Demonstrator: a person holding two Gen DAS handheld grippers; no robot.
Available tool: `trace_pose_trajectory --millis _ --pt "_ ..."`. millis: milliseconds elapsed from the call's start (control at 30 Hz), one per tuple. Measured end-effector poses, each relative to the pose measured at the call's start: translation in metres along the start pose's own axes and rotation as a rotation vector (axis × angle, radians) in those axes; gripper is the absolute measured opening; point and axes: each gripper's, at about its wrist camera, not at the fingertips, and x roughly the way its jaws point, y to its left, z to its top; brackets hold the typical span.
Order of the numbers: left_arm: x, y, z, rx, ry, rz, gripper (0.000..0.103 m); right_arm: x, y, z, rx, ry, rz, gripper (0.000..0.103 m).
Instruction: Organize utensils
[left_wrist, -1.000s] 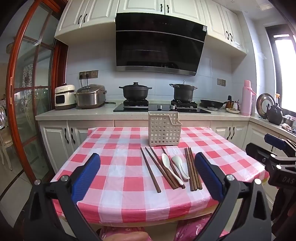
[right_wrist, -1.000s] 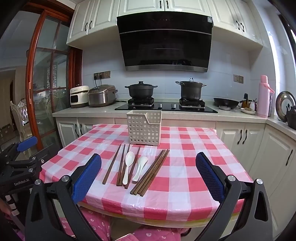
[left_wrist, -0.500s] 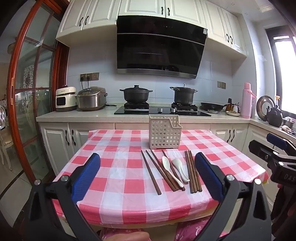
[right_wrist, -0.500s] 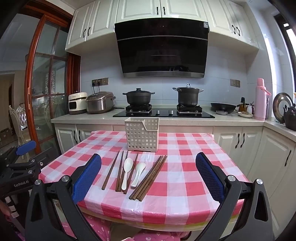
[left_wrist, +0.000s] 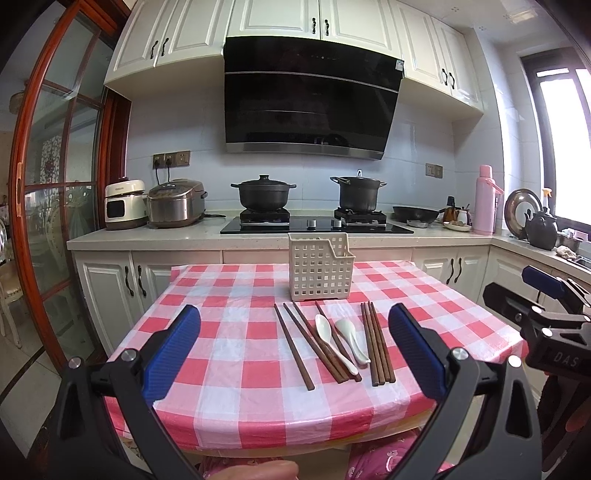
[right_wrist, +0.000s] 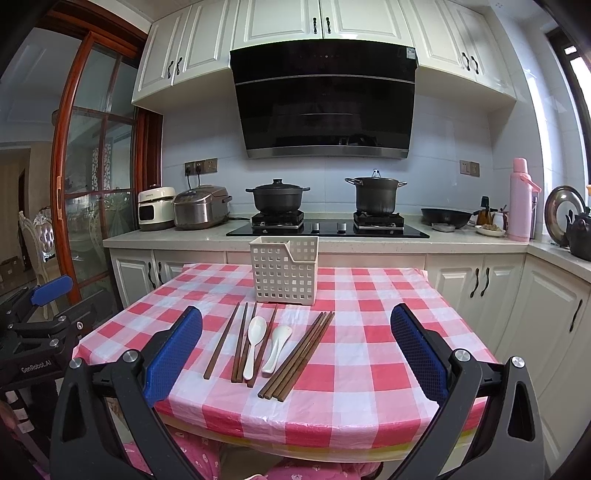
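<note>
Chopsticks (left_wrist: 376, 341) and spoons (left_wrist: 334, 341) flat before basket (left_wrist: 319, 271); left gripper (left_wrist: 295, 349), right gripper (right_wrist: 295, 349) level above near table edge, jaws spread, empty.

Left tongs (left_wrist: 295, 350) spread wide, right tongs (right_wrist: 295, 349) likewise, both empty
</note>
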Motion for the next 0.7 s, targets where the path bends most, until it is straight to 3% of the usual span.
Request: trace_pose_trajectory --millis 700 --pt "-0.0007 -0.0022 -0.0025 0.003 -0.004 -0.004 0.099 -0.0025 0.0010 -0.0027 0.006 0.000 0.007 0.096"
